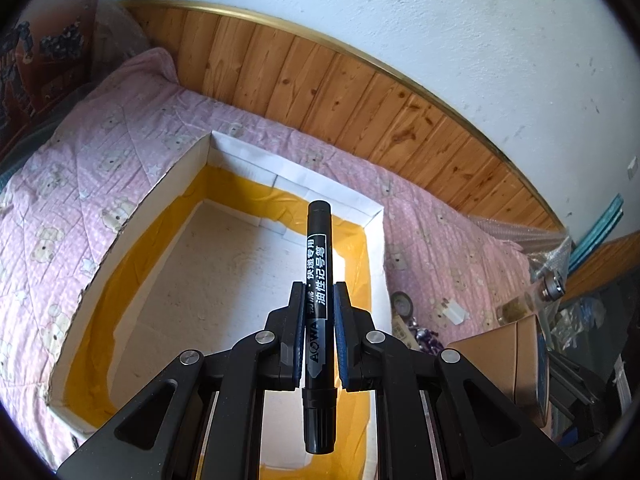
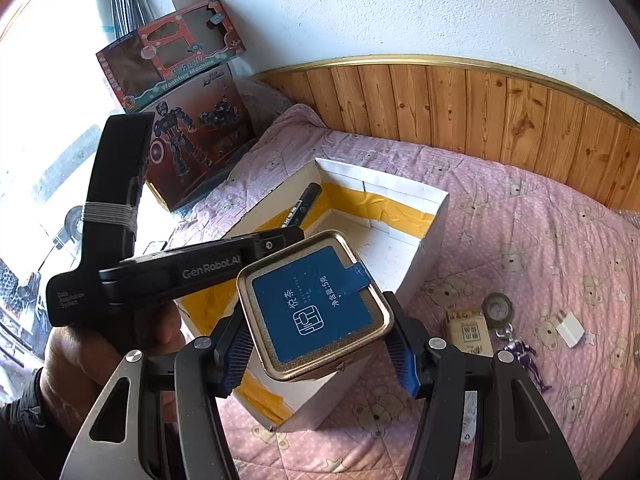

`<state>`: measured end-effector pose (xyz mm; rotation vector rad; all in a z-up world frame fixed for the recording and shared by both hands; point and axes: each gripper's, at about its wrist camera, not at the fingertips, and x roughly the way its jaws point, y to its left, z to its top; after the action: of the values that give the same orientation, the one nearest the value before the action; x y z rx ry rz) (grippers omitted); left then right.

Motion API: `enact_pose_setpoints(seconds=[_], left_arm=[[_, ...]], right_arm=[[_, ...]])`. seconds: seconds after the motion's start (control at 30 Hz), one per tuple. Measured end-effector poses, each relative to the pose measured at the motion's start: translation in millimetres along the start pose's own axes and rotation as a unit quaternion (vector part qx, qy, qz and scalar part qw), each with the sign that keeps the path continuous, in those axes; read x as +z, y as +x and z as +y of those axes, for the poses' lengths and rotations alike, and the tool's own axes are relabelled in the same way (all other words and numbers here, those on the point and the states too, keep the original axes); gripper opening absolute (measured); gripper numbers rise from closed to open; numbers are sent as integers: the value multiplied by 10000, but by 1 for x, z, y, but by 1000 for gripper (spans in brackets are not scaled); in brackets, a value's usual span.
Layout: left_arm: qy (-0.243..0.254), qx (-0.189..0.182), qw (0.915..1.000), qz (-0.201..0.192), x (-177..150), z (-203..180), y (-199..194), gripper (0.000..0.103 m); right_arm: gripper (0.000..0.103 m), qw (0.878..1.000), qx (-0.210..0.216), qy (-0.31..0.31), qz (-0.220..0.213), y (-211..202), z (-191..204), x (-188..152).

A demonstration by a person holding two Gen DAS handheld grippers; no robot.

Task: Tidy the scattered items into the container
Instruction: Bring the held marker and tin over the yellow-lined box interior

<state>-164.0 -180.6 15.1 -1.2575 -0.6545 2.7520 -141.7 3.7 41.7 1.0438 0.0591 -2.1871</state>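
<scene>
Closest in, the left gripper (image 1: 318, 300) is clenched on a black marker (image 1: 318, 280), its pads pressed against the barrel on both sides, the marker pointing toward twelve o'clock with its cap end nearest the lens. It hangs above the open white box (image 1: 188, 184), the container, whose inner walls are banded with yellow tape (image 1: 120, 280). The pale floor of the box shows nothing lying on it in this view, though the gripper covers part of it.

From the other side, the right gripper (image 2: 320, 344) grasps a square gold tin (image 2: 320, 308) with a blue label on its lid, fingers against its left and right sides. The tin sits over the near corner of the white box (image 2: 436, 220), tilted. At ten o'clock from the tin the left gripper (image 2: 296, 236) reaches over the box wall, the marker (image 2: 302, 204) slanting above the box's far left corner.

On the pink bear-print quilt (image 2: 540, 232), at three o'clock of the box, lie a roll of tape (image 2: 497, 309), a small tan packet (image 2: 470, 330), a purple figurine (image 2: 528, 360) and a small white block (image 2: 570, 328), all outside the container. At eleven o'clock two toy boxes (image 2: 180, 92) lean by the wall
</scene>
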Motion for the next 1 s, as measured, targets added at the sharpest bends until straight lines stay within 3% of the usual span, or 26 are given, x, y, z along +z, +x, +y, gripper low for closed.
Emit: enact_pose_setpoints(seconds=[0.53,1.0], left_arm=[[-121,299,9992,216,26,15,40,13],[-819,-50,9946,630,34,41,60,13]], right_arm=[[60,9991,200,-74,353,38,-13,39],[60,9933,-262,-823,767,83,-10,65]])
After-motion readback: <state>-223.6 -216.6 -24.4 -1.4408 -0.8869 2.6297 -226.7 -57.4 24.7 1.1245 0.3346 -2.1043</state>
